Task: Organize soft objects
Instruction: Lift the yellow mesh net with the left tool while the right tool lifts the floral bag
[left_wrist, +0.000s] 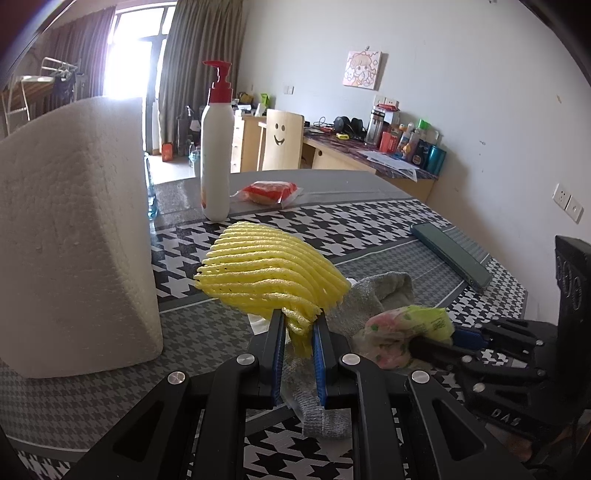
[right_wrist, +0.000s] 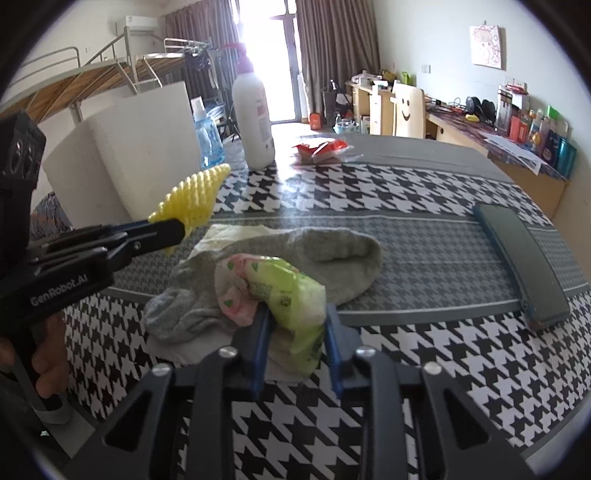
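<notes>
Lower centre: the left gripper (left_wrist: 299, 328) is pinching the yellow foam net (left_wrist: 266, 273) shut, while the right gripper (right_wrist: 297, 325), jaws narrowed, is squeezing the green tissue pack (right_wrist: 291, 295), best lifted clear of the grey sock (right_wrist: 332, 254).

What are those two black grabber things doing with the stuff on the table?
A person is sorting soft things with a grabber in each hand. The left gripper is shut on a yellow foam net and holds it up off the table. The right gripper has its fingers around a green and pink tissue pack, which lies on a grey sock.
</notes>
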